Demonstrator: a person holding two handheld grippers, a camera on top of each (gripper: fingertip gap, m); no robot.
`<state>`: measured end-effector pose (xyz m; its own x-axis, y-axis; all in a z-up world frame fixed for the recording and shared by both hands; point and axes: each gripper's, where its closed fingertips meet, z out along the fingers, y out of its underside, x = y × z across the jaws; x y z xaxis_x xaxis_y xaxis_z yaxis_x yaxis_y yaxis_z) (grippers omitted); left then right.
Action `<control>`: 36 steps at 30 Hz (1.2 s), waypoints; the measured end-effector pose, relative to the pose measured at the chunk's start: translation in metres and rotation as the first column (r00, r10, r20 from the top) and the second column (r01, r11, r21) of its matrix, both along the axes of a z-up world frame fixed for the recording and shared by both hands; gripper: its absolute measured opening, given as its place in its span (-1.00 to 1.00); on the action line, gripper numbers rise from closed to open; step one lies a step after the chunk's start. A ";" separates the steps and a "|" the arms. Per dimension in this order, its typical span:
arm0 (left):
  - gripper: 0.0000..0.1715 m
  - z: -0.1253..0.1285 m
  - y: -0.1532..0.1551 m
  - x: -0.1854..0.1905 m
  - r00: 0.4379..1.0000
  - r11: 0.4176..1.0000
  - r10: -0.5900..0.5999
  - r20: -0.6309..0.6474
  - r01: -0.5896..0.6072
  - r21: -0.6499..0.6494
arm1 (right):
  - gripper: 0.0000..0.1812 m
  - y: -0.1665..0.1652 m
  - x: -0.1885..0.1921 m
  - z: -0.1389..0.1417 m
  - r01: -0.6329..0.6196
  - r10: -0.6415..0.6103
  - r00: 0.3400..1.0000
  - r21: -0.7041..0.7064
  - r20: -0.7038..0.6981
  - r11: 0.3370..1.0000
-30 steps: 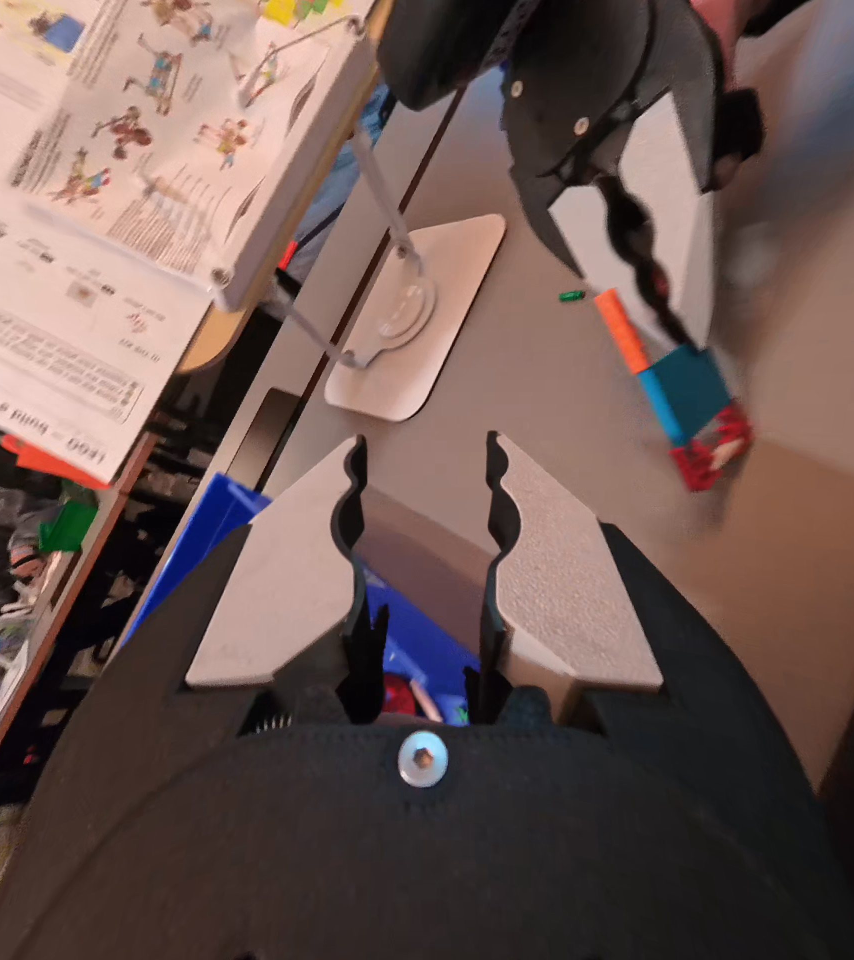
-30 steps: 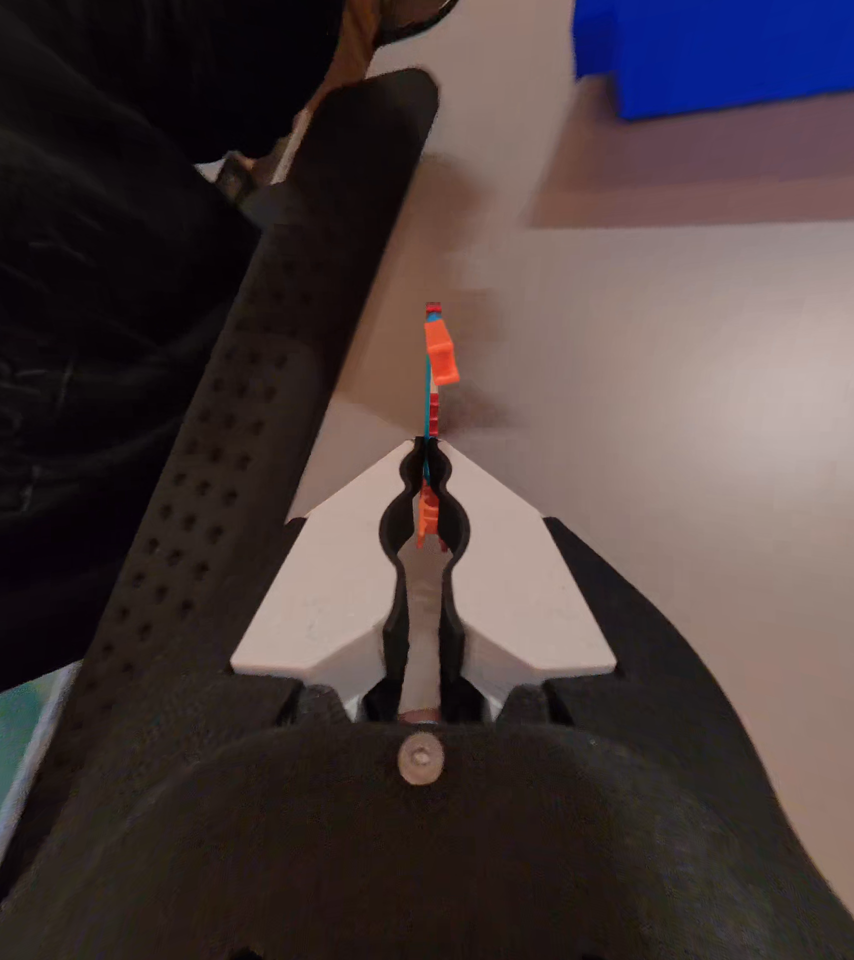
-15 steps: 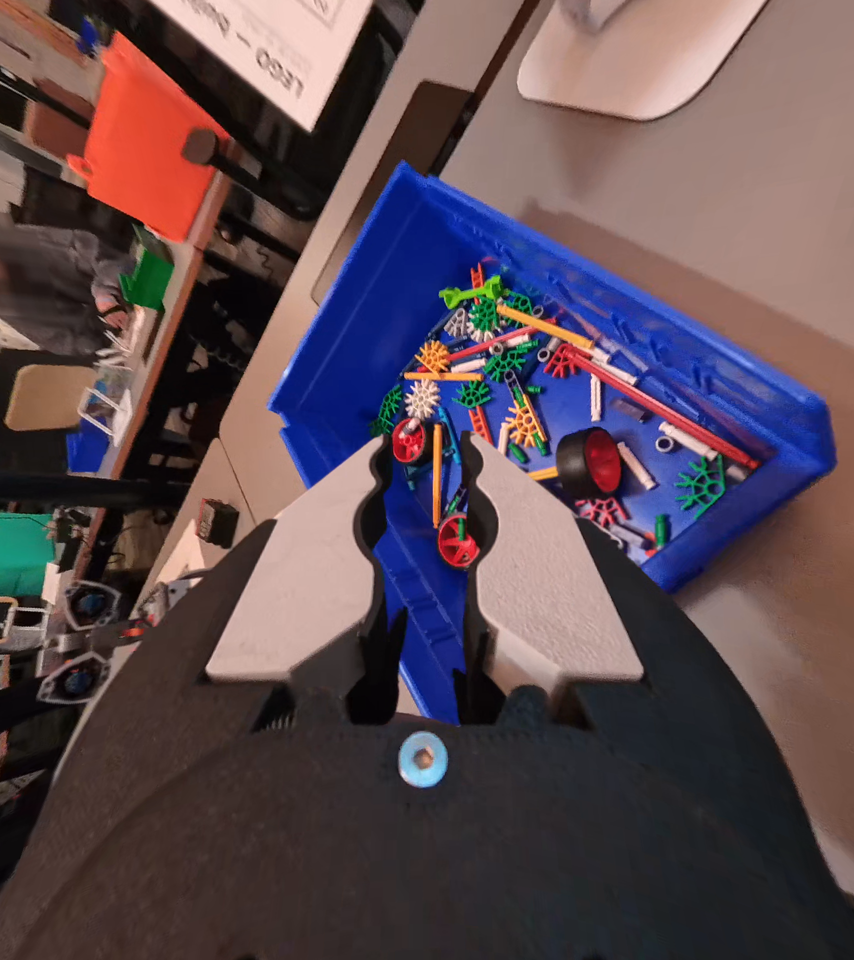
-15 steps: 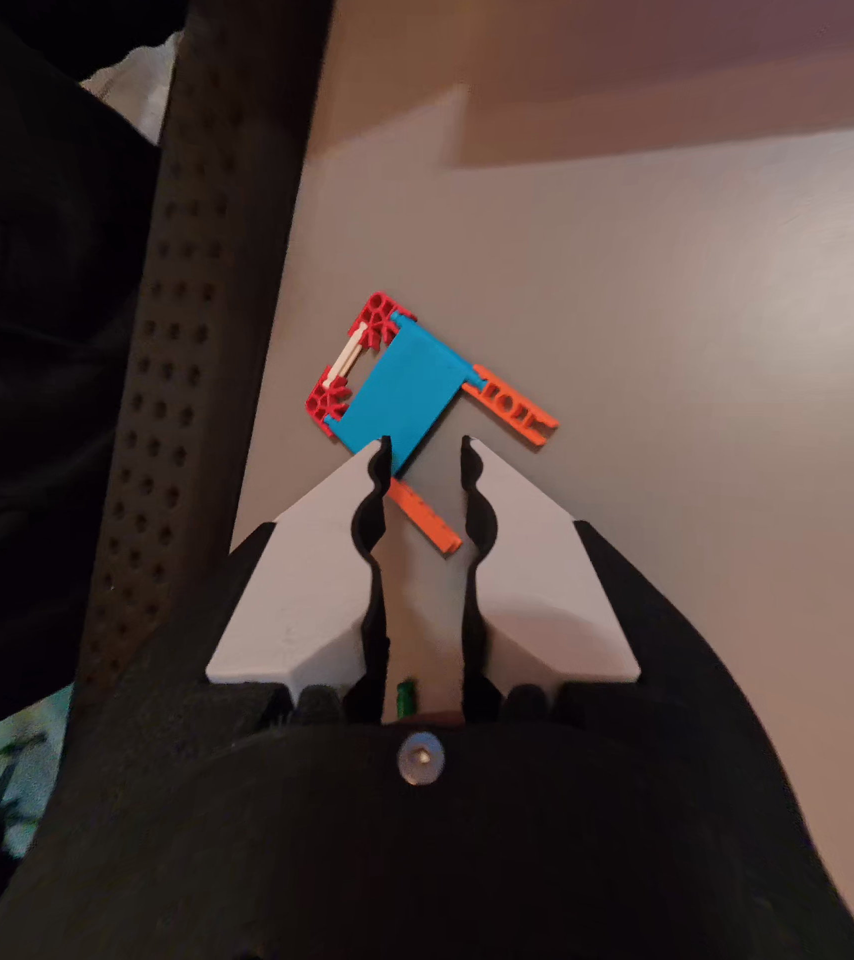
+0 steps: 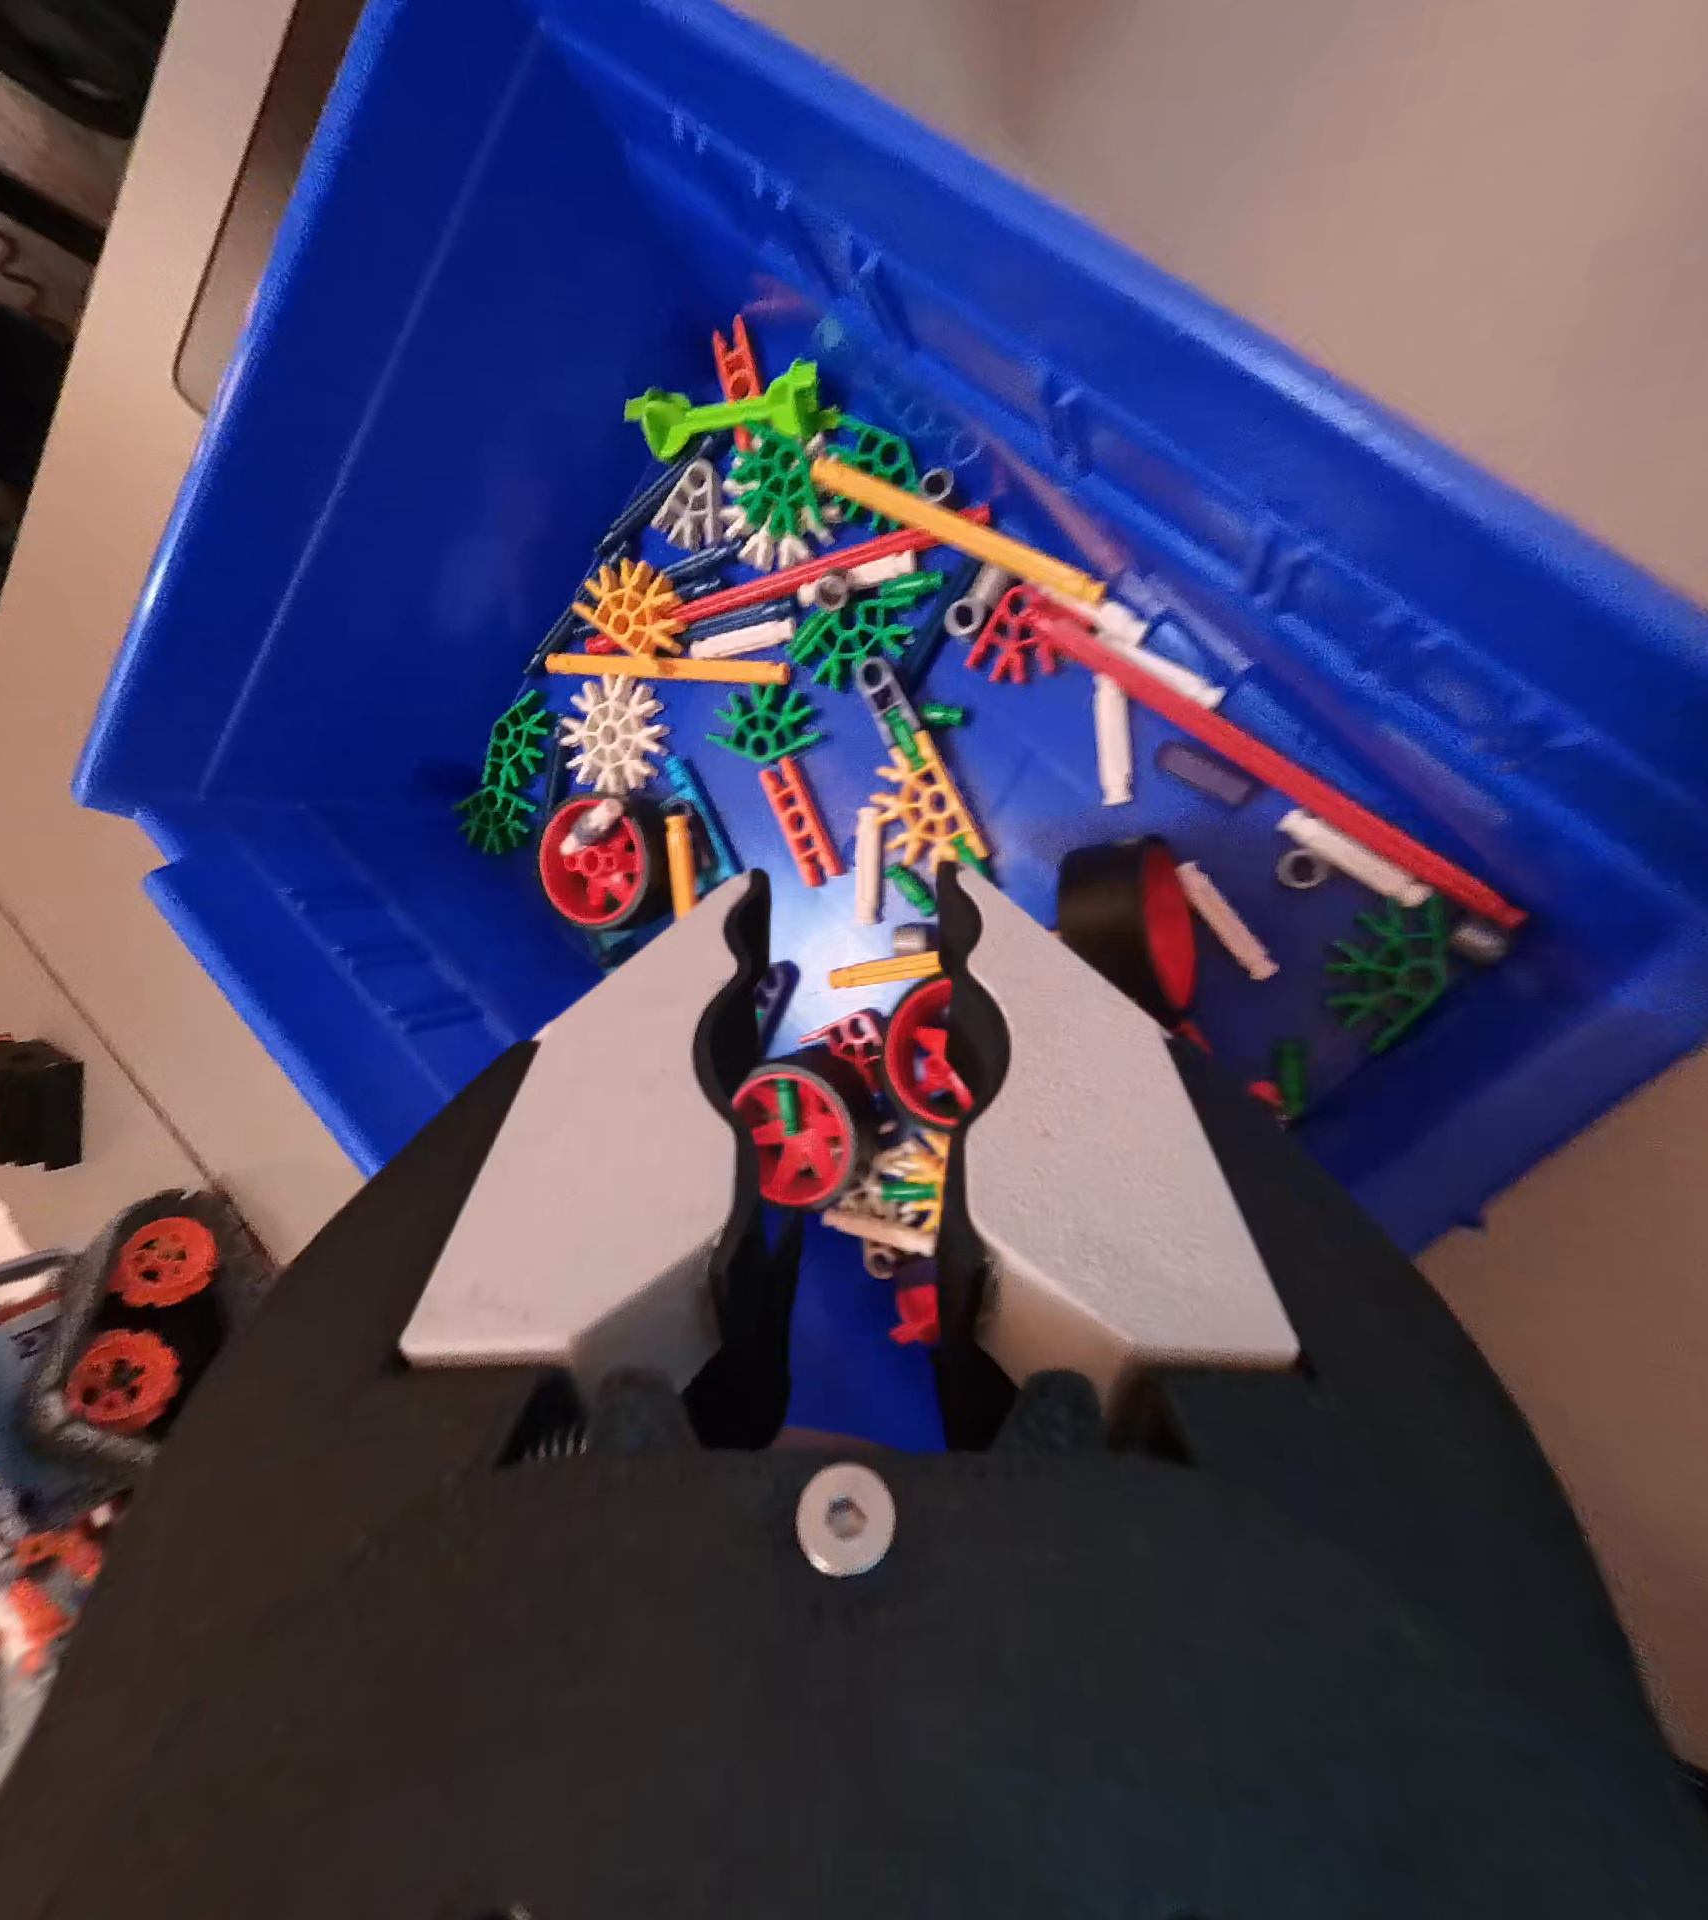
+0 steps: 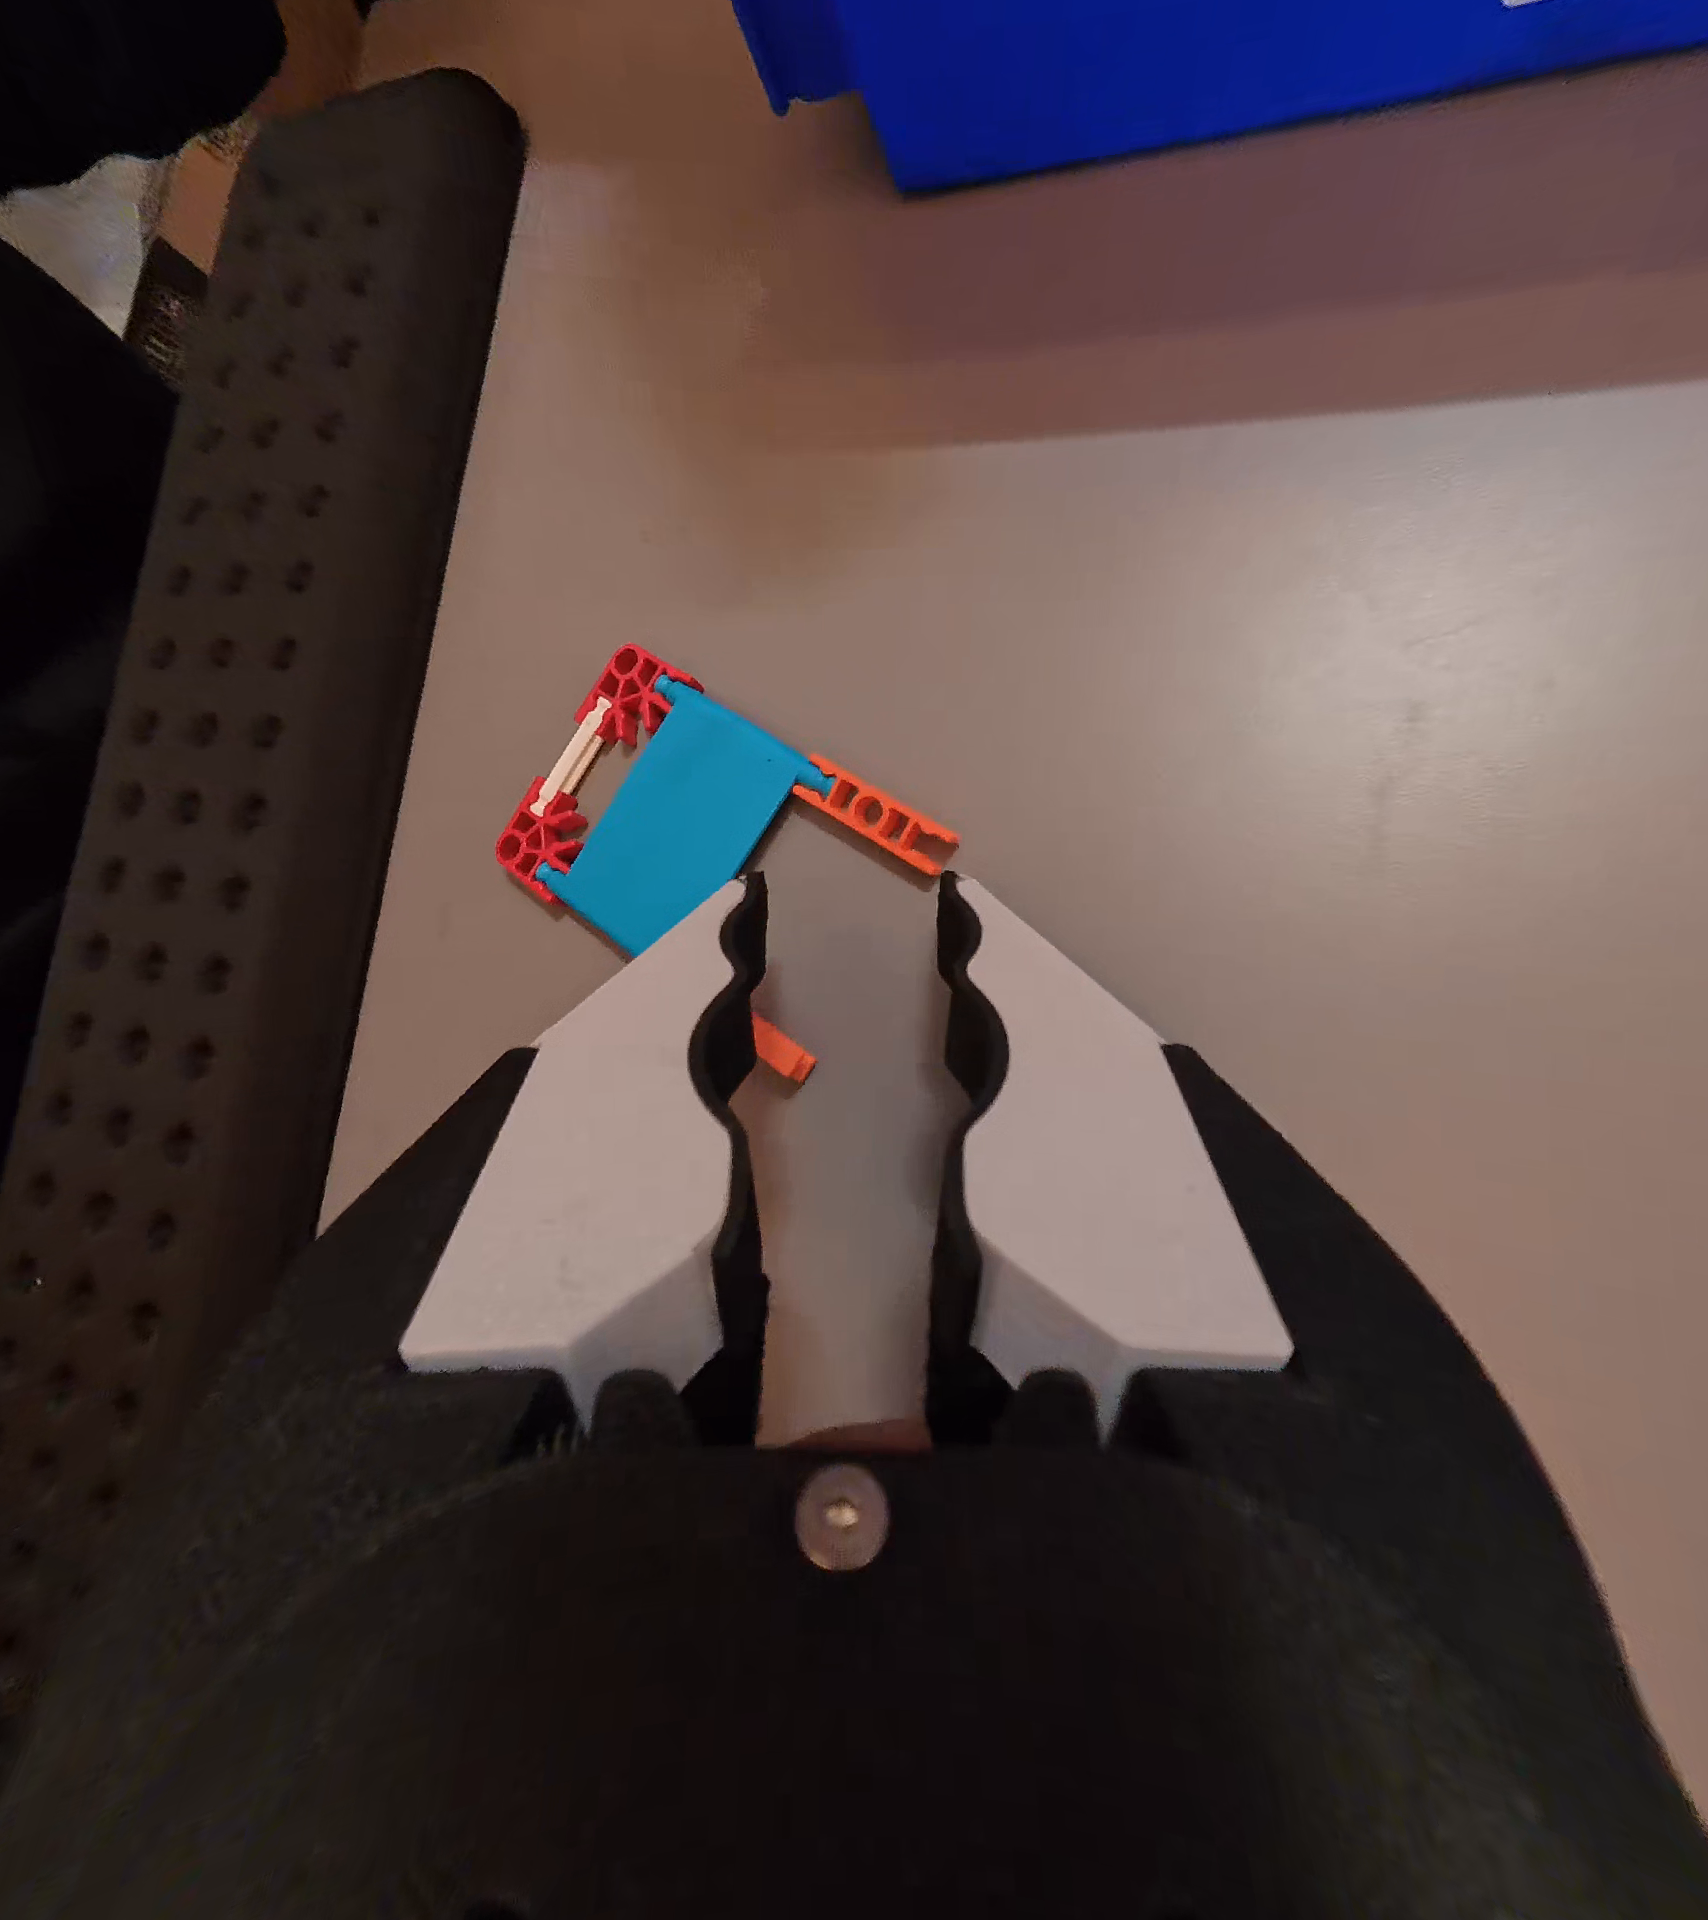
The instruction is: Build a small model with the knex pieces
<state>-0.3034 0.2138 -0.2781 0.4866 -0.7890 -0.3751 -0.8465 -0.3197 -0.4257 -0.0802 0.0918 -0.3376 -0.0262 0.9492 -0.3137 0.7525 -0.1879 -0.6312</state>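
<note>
Close in, the left gripper (image 5: 845,899) hangs over the near end of a blue bin (image 5: 382,343), its jaws spread with nothing between them. Seen through that gap, on the bin floor, are a red spoked wheel (image 5: 796,1135) and a second red wheel (image 5: 923,1051) just beside it, with a loose knot of white, green and yellow pieces (image 5: 897,1184) touching them. Beyond the fingertips the bin holds a scatter of construction-toy parts: another red wheel (image 5: 592,860) to the left, a black tyre with a red hub (image 5: 1130,925) to the right, a white snowflake connector (image 5: 613,731), green fan connectors (image 5: 775,486), a long red rod (image 5: 1276,774) lying along the far wall, and a lime green piece (image 5: 725,416) at the back of the heap. Left of the bin, low in the left wrist view, stands what looks like a tracked toy vehicle with orange wheels (image 5: 138,1320), though it is blurred.

The right gripper (image 6: 845,894) hovers above a grey table (image 6: 1349,727), jaws likewise apart and empty. A small assembly lies flat on the table at its tips: a cyan panel (image 6: 689,821), partly hidden by the left finger, red connectors (image 6: 634,686) at its far corners joined by a white rod (image 6: 575,769), and an orange connector (image 6: 881,816) on each near corner. Farther off, a corner of the blue bin shows at the top edge, well apart from the assembly. A black perforated bar (image 6: 237,675) runs along the table's left side.
</note>
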 end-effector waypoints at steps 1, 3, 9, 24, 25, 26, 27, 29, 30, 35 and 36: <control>-0.67 -0.003 0.007 -0.004 0.999 1.000 0.005 -0.042 -0.005 0.003 | -0.66 -0.001 0.001 0.000 -0.003 0.003 1.000 0.002 -0.004 1.000; -0.68 -0.009 0.013 -0.009 0.996 1.000 0.005 -0.092 -0.008 -0.026 | -0.66 0.000 0.002 0.000 -0.002 0.002 1.000 0.009 -0.001 1.000; -0.62 -0.010 0.020 -0.009 0.975 0.983 -0.117 -0.191 0.085 -0.166 | -0.67 0.007 0.004 -0.006 0.011 -0.011 1.000 0.003 -0.012 1.000; -0.33 -0.064 -0.035 -0.057 0.766 0.833 -0.480 -0.428 0.244 -0.497 | -0.70 0.018 0.007 -0.014 0.028 -0.029 0.999 -0.023 -0.035 0.999; -0.37 -0.066 -0.035 -0.055 0.761 0.831 -0.490 -0.425 0.260 -0.492 | -0.71 0.018 0.008 -0.014 0.029 -0.029 0.999 -0.021 -0.035 0.999; -0.37 -0.066 -0.034 -0.054 0.759 0.830 -0.494 -0.424 0.266 -0.490 | -0.70 0.019 0.008 -0.014 0.028 -0.029 0.999 -0.017 -0.035 0.999; -0.40 -0.065 -0.031 -0.052 0.762 0.836 -0.488 -0.425 0.270 -0.477 | -0.70 0.019 0.008 -0.014 0.027 -0.027 0.999 -0.012 -0.034 1.000; -0.48 -0.061 -0.022 -0.044 0.769 0.849 -0.487 -0.415 0.304 -0.433 | -0.70 0.019 0.008 -0.014 0.026 -0.026 0.999 -0.004 -0.031 1.000; -0.64 -0.057 -0.013 -0.039 0.783 0.868 -0.465 -0.413 0.310 -0.388 | -0.70 0.019 0.008 -0.014 0.025 -0.025 0.999 -0.002 -0.030 1.000; -0.48 -0.028 0.020 -0.037 0.824 0.938 -0.346 -0.448 0.288 -0.195 | -0.70 0.018 0.008 -0.014 0.018 -0.018 0.999 0.000 -0.031 1.000; -0.49 -0.021 0.009 -0.037 0.839 0.928 -0.366 -0.402 0.293 -0.232 | -0.70 0.018 0.009 -0.014 0.018 -0.018 0.999 0.001 -0.031 1.000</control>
